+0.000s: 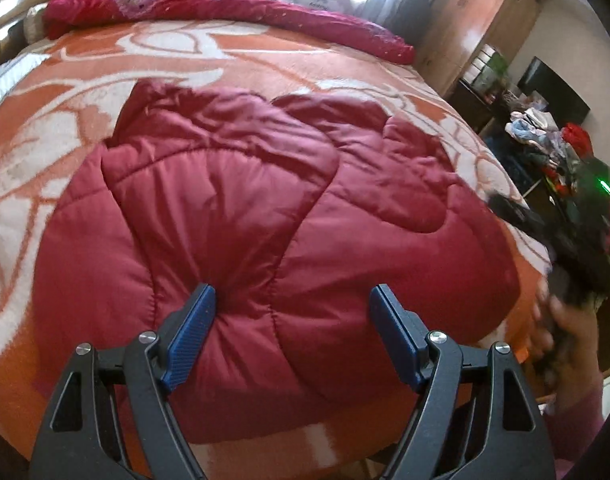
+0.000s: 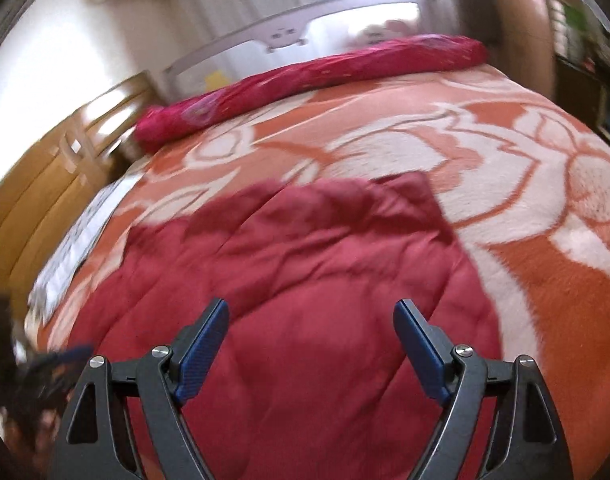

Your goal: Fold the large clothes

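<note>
A dark red quilted puffer jacket (image 1: 265, 208) lies spread on the bed, sleeves folded in over its body. My left gripper (image 1: 293, 300) is open just above its near hem, the left pad touching the fabric. The right wrist view is blurred; it shows the same jacket (image 2: 305, 264) below my right gripper (image 2: 311, 314), which is open and empty over it. The right gripper and the hand holding it show blurred at the right edge of the left wrist view (image 1: 565, 248).
An orange and white floral blanket (image 1: 265, 60) covers the bed. A rolled magenta quilt (image 1: 225, 8) lies along the far side. A wooden wardrobe (image 1: 477, 20) and a cluttered dark table (image 1: 545, 140) stand to the right. A wooden headboard (image 2: 45, 184) is at left.
</note>
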Tool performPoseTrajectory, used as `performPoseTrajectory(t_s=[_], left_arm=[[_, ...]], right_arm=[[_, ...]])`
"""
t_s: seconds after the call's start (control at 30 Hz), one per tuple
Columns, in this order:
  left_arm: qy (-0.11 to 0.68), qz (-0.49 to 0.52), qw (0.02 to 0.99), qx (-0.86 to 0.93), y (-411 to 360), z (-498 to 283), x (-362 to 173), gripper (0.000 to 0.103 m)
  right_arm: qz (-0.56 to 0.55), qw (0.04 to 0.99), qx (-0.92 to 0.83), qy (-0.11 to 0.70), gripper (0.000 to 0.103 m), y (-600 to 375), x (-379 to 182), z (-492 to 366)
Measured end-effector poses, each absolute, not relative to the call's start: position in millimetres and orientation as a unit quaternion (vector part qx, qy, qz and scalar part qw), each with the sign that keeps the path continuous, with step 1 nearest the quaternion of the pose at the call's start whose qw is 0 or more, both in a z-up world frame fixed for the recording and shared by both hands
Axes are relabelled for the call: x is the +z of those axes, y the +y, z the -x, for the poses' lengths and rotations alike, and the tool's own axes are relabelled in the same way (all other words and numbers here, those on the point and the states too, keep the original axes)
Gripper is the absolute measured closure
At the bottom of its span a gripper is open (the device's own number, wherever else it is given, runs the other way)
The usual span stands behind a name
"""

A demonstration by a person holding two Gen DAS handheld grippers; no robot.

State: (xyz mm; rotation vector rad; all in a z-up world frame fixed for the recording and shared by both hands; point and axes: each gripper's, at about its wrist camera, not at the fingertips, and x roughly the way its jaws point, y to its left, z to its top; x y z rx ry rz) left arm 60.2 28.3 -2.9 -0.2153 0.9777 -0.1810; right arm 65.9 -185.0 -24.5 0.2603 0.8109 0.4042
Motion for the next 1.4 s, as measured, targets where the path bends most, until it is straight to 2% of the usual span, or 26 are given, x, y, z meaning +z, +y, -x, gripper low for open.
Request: performPoseTrajectory(t_s=[0.27, 0.43, 0.7, 1.03, 1.13, 1.27, 1.4], left_arm=[[0.465, 0.1, 0.876, -0.078, 27, -63, -17, 0.023], [0.458, 0.095, 0.881, -0.078, 23, -59, -19, 0.023], [0.448, 0.077, 0.888, -0.067, 21, -56, -21, 0.023], [0.455, 0.047, 0.889, -0.037, 11, -58, -23, 0.022], [0.457, 0.039, 0.888, -0.034, 9, -57, -23, 0.022], [0.458, 0.04, 0.888, -0.024, 7, -53, -14, 0.023], [0.449, 0.046, 0.892, -0.019, 7, -44, 3, 0.023]], right_arm=[[-0.055, 0.893, 0.178, 0.411, 0.018, -161, -44, -41], [-0.103, 0.878, 0.161, 0.439, 0.016, -182, -81, -55], [-0.098, 0.887, 0.153, 0.424, 0.016, -180, -91, -49], [-0.099, 0.89, 0.148, 0.42, 0.016, -180, -89, -46], [-0.091, 0.894, 0.134, 0.417, 0.017, -179, -73, -40], [-0.073, 0.909, 0.166, 0.375, 0.018, -165, -42, -24], [-0.039, 0.9, 0.201, 0.385, 0.018, -139, -39, -29]])
